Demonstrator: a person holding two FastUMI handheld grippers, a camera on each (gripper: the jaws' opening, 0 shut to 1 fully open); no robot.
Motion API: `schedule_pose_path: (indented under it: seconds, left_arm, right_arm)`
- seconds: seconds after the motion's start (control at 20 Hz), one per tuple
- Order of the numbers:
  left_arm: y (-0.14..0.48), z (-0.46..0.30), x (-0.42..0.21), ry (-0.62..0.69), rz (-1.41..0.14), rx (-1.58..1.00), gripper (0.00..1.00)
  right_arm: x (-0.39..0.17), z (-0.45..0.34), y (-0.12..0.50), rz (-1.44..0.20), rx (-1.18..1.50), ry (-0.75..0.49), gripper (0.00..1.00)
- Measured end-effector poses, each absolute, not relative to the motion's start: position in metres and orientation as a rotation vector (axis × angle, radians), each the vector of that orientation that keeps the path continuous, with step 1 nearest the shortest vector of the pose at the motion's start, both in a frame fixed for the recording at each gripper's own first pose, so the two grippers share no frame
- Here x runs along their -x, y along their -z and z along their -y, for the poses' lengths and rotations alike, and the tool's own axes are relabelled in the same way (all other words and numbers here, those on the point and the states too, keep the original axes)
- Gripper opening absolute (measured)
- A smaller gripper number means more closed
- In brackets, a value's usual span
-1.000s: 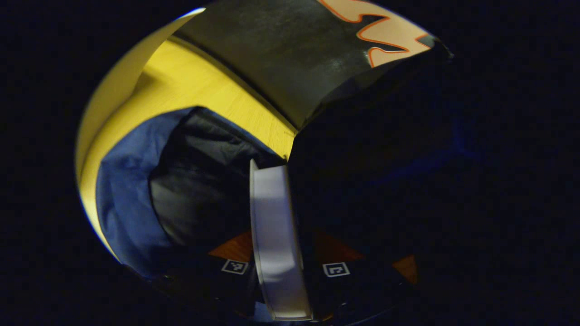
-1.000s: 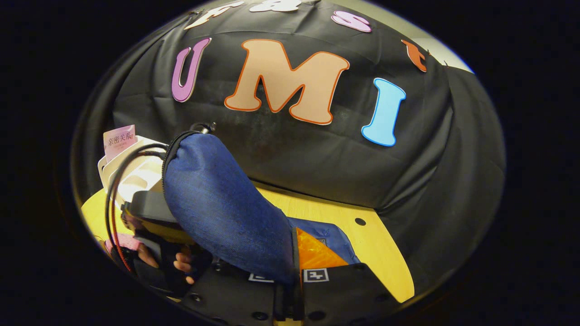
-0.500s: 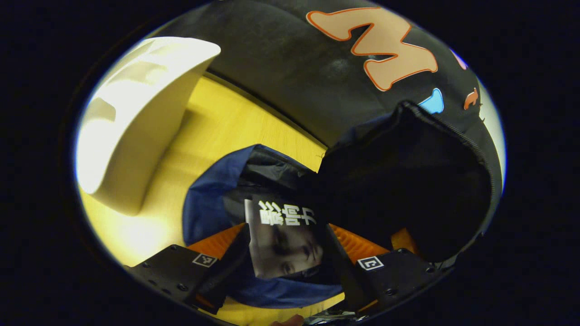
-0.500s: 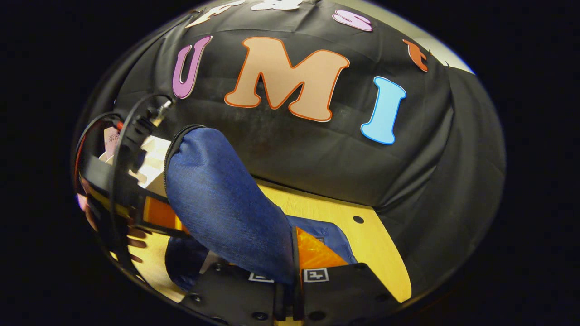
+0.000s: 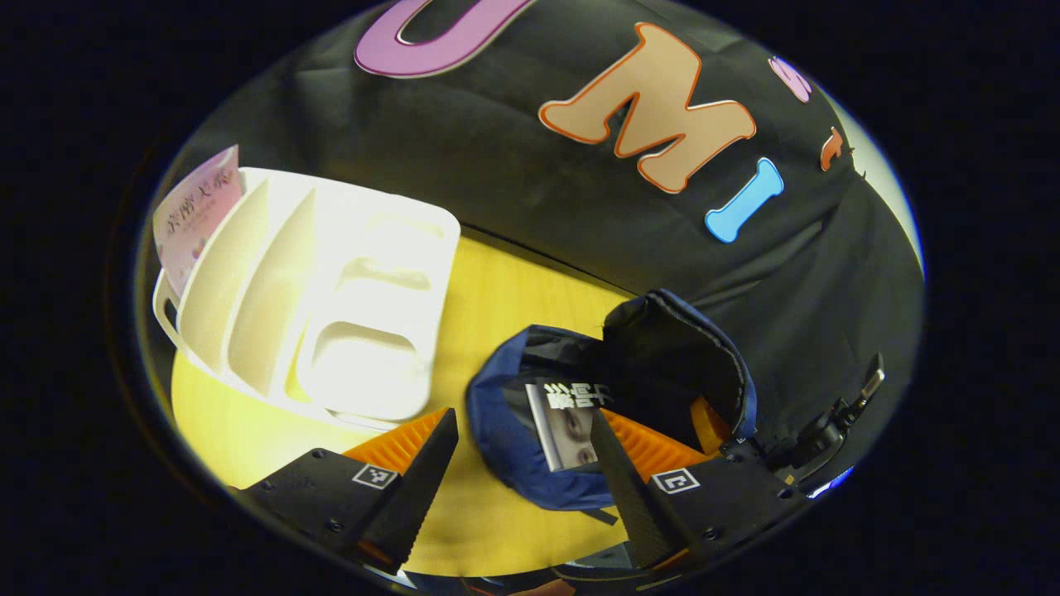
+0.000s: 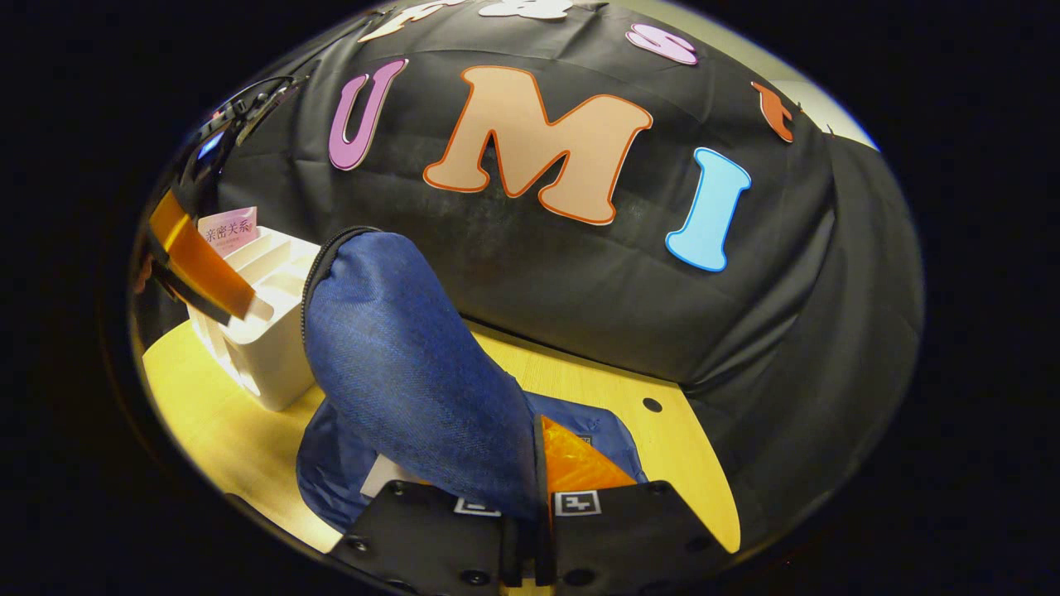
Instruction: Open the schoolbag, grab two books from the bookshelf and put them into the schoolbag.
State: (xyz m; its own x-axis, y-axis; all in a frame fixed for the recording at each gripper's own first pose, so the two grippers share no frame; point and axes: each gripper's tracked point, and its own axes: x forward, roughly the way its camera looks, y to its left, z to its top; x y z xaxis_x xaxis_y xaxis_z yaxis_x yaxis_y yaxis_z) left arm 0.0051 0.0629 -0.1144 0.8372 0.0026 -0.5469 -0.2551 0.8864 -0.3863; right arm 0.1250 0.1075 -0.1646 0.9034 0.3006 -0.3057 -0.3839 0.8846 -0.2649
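On the yellow tabletop (image 5: 489, 298) lies a blue schoolbag (image 5: 505, 439) with its mouth open; the right hand-held gripper (image 6: 540, 517), clenched on the bag's flap (image 6: 406, 372), holds that flap upright so the opening stays wide; a book (image 5: 567, 422) with a grey photo cover sits inside the bag, its top edge poking out; the left hand-held gripper (image 5: 522, 472) hangs above the bag, released, its fingers spread wide and holding nothing; beside the bag, toward the wall, stands a white bookshelf (image 5: 331, 306) with several slots, and a pink book (image 5: 195, 215) stands upright in its far slot; the other slots look vacant. Judging from this, one book is packed and the second is not yet fetched; the next move likely calls for the left gripper to travel to the shelf, line up its fingers either side of the pink book, close on it and lift it clear, while the right keeps the flap raised.
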Motion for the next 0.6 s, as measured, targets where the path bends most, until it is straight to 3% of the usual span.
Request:
schedule_pose_path:
  seconds: [0.6]
  left_arm:
    - [-0.003,-0.312,0.083,-0.497,-0.528,0.216,0.94]
  right_arm:
    - [-0.115,-0.112,0.17,-0.277,0.355,-0.342,0.07]
